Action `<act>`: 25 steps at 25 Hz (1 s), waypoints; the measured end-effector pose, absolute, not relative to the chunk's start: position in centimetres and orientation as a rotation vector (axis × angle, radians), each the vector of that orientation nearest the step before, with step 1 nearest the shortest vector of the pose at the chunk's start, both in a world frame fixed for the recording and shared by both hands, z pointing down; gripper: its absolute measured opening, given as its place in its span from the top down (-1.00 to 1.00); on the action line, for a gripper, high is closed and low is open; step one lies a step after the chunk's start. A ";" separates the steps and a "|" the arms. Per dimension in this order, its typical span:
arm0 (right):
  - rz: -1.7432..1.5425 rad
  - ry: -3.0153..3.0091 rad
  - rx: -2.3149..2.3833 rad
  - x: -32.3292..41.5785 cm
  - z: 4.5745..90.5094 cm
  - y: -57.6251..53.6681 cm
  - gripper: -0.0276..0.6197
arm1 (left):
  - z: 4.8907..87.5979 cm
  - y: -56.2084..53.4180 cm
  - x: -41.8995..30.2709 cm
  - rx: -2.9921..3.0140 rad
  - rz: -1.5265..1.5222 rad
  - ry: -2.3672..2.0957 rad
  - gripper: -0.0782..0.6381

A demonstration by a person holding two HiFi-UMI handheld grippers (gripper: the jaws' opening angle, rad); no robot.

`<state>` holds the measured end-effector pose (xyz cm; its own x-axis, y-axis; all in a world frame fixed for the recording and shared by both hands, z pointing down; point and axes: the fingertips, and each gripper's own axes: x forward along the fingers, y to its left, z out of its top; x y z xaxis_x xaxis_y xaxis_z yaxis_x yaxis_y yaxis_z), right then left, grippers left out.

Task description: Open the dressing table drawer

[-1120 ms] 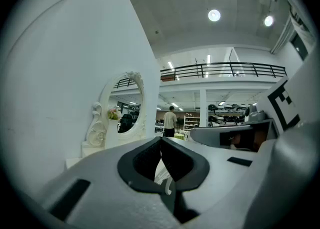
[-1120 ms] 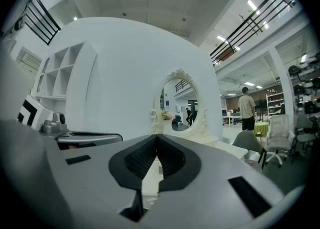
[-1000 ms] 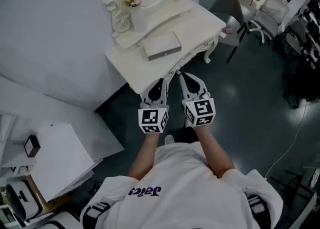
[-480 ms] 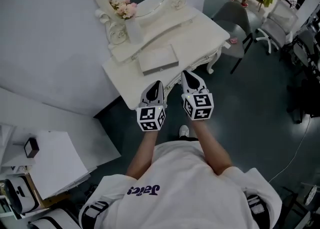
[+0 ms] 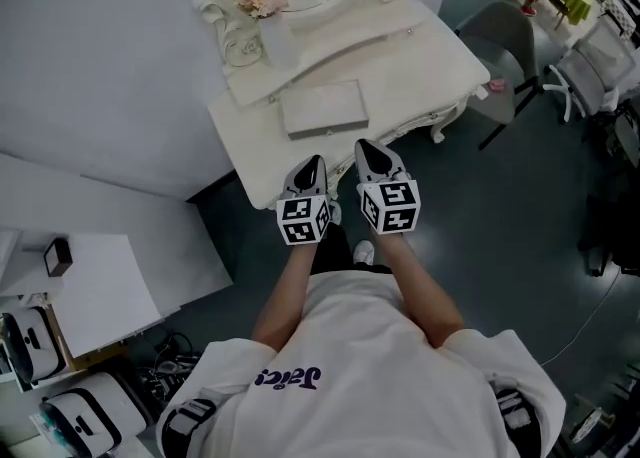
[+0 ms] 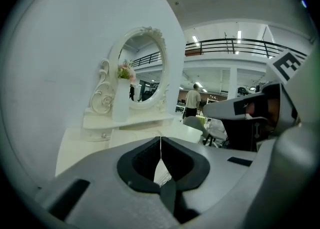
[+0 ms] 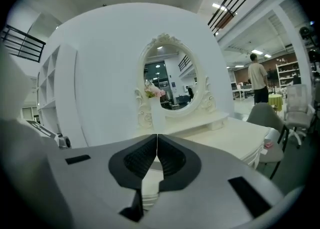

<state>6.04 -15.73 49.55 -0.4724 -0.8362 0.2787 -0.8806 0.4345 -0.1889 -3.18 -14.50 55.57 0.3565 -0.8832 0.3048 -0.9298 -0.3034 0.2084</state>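
Clad in a white short-sleeved T-shirt (image 5: 350,366) with dark lettering (image 5: 290,380) across the chest, black-and-white bands at both shoulders near the lower corners, and a pale shoe (image 5: 364,252) just above. At mid-frame, a left gripper (image 5: 312,162) and right gripper (image 5: 366,146) in smooth pale grey shells, lined with black ribbed jaws. Capped each by a white cube (image 5: 303,219) printed with black square markers.

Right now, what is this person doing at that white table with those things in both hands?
A person stands at a white dressing table, holding a left gripper and a right gripper side by side at its front edge. Both pairs of jaws are shut with nothing between them. Nothing is pulled out of the table's front yet. A flat grey box lies untouched on the tabletop.
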 end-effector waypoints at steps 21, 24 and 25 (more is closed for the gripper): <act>0.613 -2.354 1.428 5.5 59.6 -24.3 0.88 | 69.8 -24.2 -0.9 2.086 0.417 -1.389 0.57; 0.629 -2.340 1.444 5.8 59.8 -25.3 0.88 | 71.1 -25.1 -0.7 2.051 0.446 -1.369 0.46; 0.631 -2.338 1.448 5.9 59.8 -25.7 0.88 | 71.4 -25.3 -0.5 2.042 0.454 -1.360 0.44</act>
